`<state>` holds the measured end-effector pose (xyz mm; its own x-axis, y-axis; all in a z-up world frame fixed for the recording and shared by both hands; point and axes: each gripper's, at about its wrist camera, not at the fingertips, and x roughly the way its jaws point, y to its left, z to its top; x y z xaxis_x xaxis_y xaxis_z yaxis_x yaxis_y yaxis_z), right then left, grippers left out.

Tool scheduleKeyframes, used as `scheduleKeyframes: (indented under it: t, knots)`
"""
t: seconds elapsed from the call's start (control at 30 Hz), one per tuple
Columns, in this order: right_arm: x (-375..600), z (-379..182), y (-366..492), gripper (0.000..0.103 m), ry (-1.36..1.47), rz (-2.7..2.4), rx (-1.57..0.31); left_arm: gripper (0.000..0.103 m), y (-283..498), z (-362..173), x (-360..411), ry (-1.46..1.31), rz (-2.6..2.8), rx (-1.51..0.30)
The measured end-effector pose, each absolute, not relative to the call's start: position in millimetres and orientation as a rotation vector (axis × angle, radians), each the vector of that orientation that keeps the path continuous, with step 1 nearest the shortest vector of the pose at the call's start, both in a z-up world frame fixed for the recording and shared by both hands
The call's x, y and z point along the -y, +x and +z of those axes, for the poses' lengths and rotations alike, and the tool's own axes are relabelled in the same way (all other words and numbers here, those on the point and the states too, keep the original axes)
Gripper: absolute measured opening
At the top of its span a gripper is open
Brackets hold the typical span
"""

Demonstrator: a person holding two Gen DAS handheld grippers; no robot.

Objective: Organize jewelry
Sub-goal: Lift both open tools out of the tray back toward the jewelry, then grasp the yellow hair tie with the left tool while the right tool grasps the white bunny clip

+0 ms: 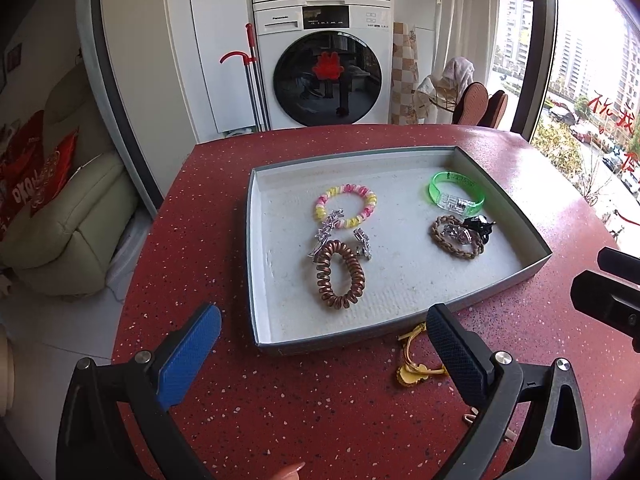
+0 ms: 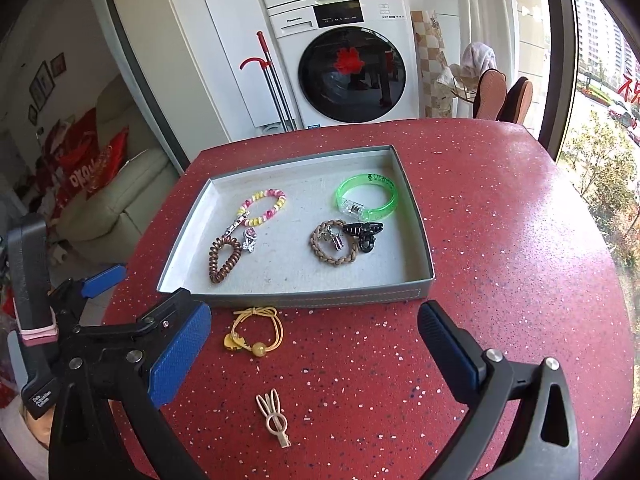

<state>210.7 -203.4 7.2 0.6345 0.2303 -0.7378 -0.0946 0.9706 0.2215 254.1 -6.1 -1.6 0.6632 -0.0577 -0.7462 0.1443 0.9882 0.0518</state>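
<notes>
A grey tray (image 1: 256, 264) (image 2: 188, 236) on the red table holds a pink-yellow coil bracelet (image 1: 346, 205) (image 2: 264, 205), a brown coil hair tie (image 1: 339, 276) (image 2: 224, 258), silver clips (image 1: 326, 230), a green bangle (image 1: 456, 192) (image 2: 366, 197), a braided tan band (image 1: 454, 238) (image 2: 334, 246) and a black claw clip (image 1: 480, 226) (image 2: 364, 234). In front of the tray lie a yellow beaded hair tie (image 2: 254, 332) (image 1: 416, 360) and a beige bunny hair clip (image 2: 274, 418). My left gripper (image 1: 320, 356) is open and empty. My right gripper (image 2: 312, 356) is open and empty above both.
The red speckled table (image 2: 500, 240) ends at a curved edge on the left. My left gripper also shows at the left of the right wrist view (image 2: 120, 300). A washing machine (image 1: 324, 64), a sofa and a window stand beyond the table.
</notes>
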Motion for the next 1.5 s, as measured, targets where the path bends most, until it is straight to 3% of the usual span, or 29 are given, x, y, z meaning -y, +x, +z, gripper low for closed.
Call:
scheduleKeyframes:
  t: [0.63,1.17,1.5]
  knots:
    - [188.8,-49.4,143.1,0.103,0.101,0.288,-1.006,0.103,211.6,-32.2,9.3,0.073,-0.210,-0.934]
    - [170.9,-60.4,137.2,0.102,0.043,0.318,-1.004,0.103,234.6,-56.0,22.3,0.015,-0.251,-1.024]
    - [162.8,-70.3,142.7,0.076,0.033,0.304,-1.005,0.103,244.6,-57.6,41.6,0.028,-0.253,-1.013]
